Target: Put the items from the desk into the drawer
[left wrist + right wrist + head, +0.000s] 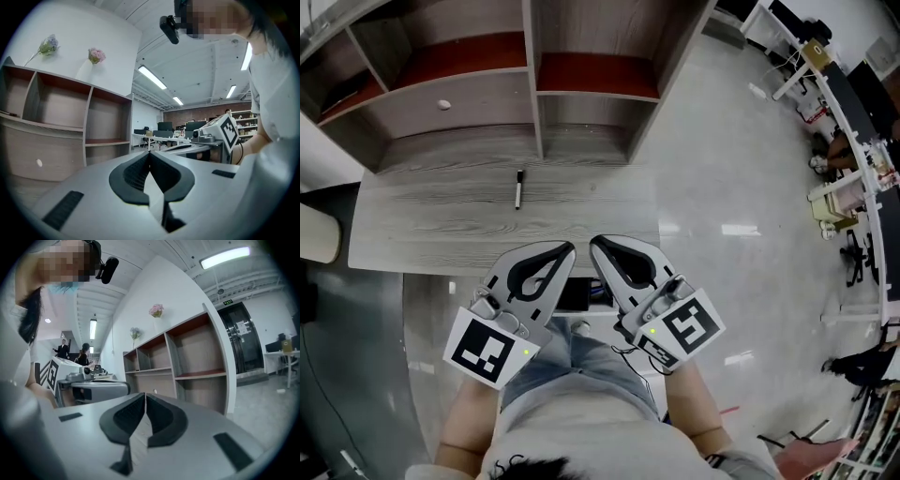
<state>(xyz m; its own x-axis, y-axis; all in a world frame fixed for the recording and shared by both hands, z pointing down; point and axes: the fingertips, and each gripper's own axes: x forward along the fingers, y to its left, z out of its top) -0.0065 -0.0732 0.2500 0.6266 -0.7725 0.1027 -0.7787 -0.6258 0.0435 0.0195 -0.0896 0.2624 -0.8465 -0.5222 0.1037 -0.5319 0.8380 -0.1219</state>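
A black pen (518,188) lies on the grey wooden desk (422,220), near its back middle. My left gripper (563,247) is held over the desk's front edge, shut with nothing between its jaws; its tips meet in its own view (149,153). Close beside it on the right, my right gripper (596,244) is also shut and empty, tips together (144,394). Both point toward the shelf unit. Beneath the grippers a dark opening (579,294) shows under the desk edge; I cannot tell whether it is the drawer.
A shelf unit (534,84) with open compartments stands behind the desk, a small white knob (443,104) on its panel. Glossy floor (741,187) lies to the right, with office desks and chairs far right. Two artificial flowers (96,55) sit atop the shelf.
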